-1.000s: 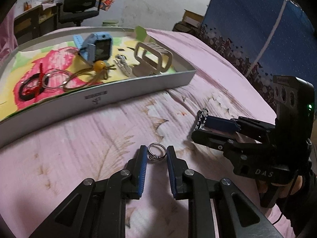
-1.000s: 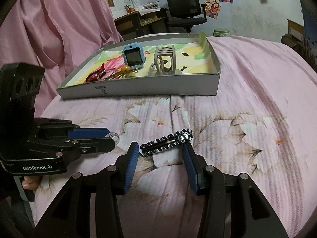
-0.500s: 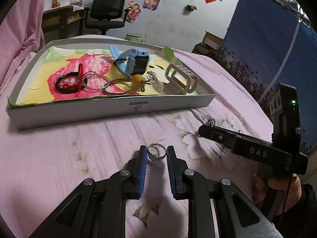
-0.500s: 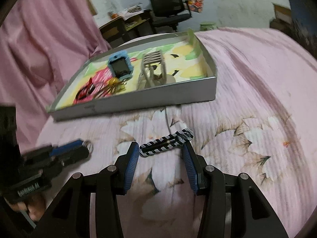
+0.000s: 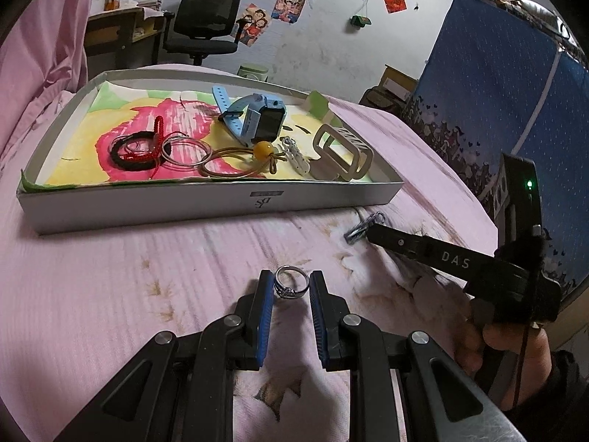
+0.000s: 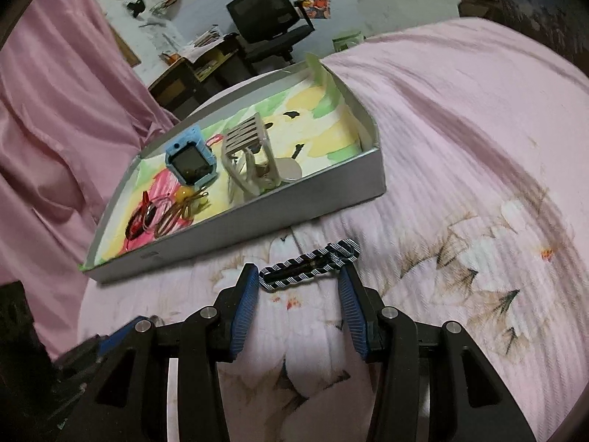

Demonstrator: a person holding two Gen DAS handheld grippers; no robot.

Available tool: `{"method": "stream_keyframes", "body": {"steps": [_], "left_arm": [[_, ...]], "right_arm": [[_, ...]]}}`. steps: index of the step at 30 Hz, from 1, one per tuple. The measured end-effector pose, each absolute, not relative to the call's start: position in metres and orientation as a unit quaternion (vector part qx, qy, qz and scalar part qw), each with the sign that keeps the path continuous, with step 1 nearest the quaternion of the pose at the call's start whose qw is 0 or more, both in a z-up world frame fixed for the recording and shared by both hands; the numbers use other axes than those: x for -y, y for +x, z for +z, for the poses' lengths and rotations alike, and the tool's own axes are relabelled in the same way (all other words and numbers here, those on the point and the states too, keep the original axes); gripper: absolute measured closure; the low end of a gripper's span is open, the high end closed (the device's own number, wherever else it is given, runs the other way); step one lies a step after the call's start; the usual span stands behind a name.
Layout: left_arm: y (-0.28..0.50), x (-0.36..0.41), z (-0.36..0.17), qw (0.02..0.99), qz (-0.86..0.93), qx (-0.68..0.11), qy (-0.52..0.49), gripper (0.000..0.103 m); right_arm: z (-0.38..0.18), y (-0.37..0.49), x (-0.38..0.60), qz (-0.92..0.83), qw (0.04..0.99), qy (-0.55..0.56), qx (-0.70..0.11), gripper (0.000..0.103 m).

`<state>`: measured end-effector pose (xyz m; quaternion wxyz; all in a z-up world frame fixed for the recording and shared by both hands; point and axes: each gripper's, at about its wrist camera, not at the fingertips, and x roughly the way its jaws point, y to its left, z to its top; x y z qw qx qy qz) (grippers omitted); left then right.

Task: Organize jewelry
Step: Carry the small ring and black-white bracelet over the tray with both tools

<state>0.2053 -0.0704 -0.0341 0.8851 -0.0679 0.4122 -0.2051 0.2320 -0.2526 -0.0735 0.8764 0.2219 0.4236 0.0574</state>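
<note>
My left gripper [image 5: 292, 289] is shut on a silver ring [image 5: 291, 286], held between its blue pads above the pink floral bedspread. A black-and-white striped hair clip [image 6: 308, 266] spans the pads of my right gripper [image 6: 300, 281], which is shut on it by its two ends. In the left wrist view the right gripper [image 5: 362, 228] comes in from the right, the clip's end showing at its tip. Beyond both lies a white shallow box [image 5: 206, 204] holding a blue watch [image 5: 257, 119], bracelets [image 5: 147, 147], a beaded cord [image 5: 257, 151] and a beige claw clip [image 5: 342, 151].
A pink curtain [image 6: 55, 110] hangs on the left of the bed. A blue patterned panel [image 5: 497, 84] stands on the right. A desk and a black office chair [image 5: 206, 18] are behind the box. A hand [image 5: 508, 342] grips the right tool's handle.
Both grippers have rolled and shifted, each keeping its item. In the left view the box now looks more level and the right gripper appears edge-on; in the right view the box has tilted.
</note>
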Motion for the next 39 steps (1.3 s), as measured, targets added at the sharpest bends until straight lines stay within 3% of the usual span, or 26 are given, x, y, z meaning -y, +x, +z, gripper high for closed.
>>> {"method": "stream_keyframes", "body": {"steps": [1, 2, 11, 19, 23, 29, 31, 33, 39], "left_arm": [[0.205, 0.07, -0.034, 0.885, -0.205, -0.411, -0.069, 0.084], [0.205, 0.07, -0.034, 0.885, -0.206, -0.411, -0.069, 0.084], [0.204, 0.067, -0.032, 0.89, -0.195, -0.405, -0.075, 0.084], [0.204, 0.06, -0.03, 0.893, -0.186, -0.399, -0.089, 0.084], [0.204, 0.06, -0.03, 0.894, -0.186, -0.399, -0.089, 0.084], [0.203, 0.059, -0.026, 0.898, -0.183, -0.391, -0.083, 0.084], [0.202, 0.06, -0.022, 0.901, -0.183, -0.385, -0.077, 0.084], [0.201, 0.06, -0.019, 0.905, -0.181, -0.378, -0.071, 0.084], [0.196, 0.054, -0.009, 0.919, -0.17, -0.349, -0.067, 0.084]], "right_arm": [[-0.074, 0.232, 0.251, 0.058, 0.878, 0.218, -0.422, 0.089], [-0.075, 0.233, 0.25, 0.06, 0.878, 0.218, -0.421, 0.092], [-0.077, 0.234, 0.255, 0.073, 0.872, 0.242, -0.419, 0.09], [-0.082, 0.242, 0.253, 0.068, 0.861, 0.272, -0.424, 0.069], [-0.084, 0.25, 0.248, 0.035, 0.855, 0.281, -0.435, 0.069], [-0.085, 0.253, 0.239, 0.001, 0.857, 0.259, -0.445, 0.08], [-0.085, 0.25, 0.243, 0.002, 0.858, 0.267, -0.44, 0.092], [-0.085, 0.246, 0.247, 0.012, 0.857, 0.279, -0.433, 0.096], [-0.079, 0.228, 0.251, 0.055, 0.87, 0.292, -0.394, 0.097]]}}
